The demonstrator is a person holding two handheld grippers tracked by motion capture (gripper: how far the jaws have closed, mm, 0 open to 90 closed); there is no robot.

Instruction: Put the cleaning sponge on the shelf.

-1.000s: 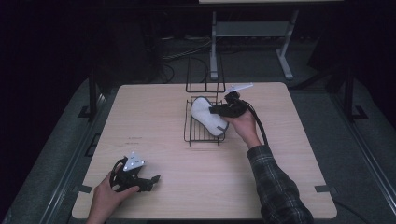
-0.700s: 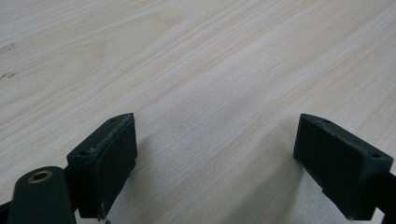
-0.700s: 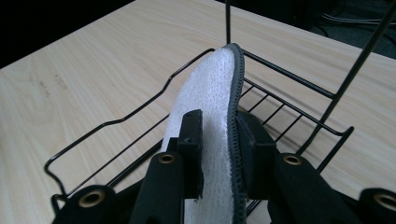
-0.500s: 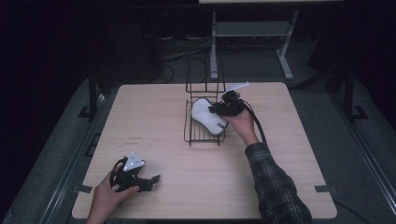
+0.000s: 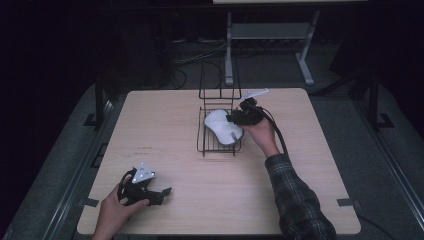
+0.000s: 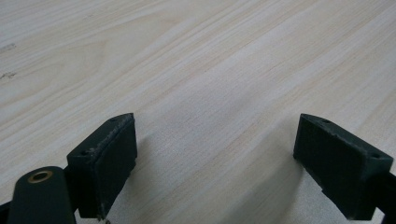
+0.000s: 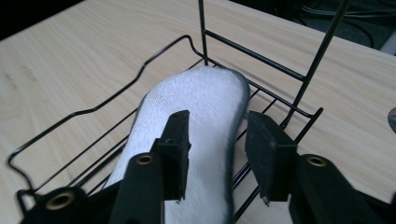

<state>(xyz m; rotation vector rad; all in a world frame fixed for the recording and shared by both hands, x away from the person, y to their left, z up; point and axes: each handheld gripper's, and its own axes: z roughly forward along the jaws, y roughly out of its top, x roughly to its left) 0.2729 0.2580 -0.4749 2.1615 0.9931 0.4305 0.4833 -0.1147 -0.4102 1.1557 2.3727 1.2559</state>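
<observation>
The white slipper (image 5: 223, 127) is laid sole-up in the black wire rack (image 5: 202, 145), which stands near the middle of the wooden table (image 5: 165, 120), toward its far edge. In the right gripper view the slipper (image 7: 201, 107) is seen stretched along the rack floor (image 7: 93, 109), its rounded end directed toward the upright wire frame (image 7: 308, 70) at the rack's far side.

The right gripper (image 5: 235, 121) is held over the right-hand edge of the slipper, at the right side of the rack. Its jaws have just been opening. In the right gripper view the gripper (image 7: 217, 144) is shown with the dark rim of the slipper between the jaws: the left pad is placed over the white sole, the right pad stands just outside the rim, and a gap is visible between that pad and the rim. The slipper is therefore not pinched; the jaws are partly spread around its edge.

The left gripper (image 5: 162, 192) is rested on the table at the near left corner, well apart from the rack. In the left gripper view its jaws (image 6: 215, 168) are spread wide, with bare tabletop (image 6: 210, 70) between them and nothing gripped
</observation>
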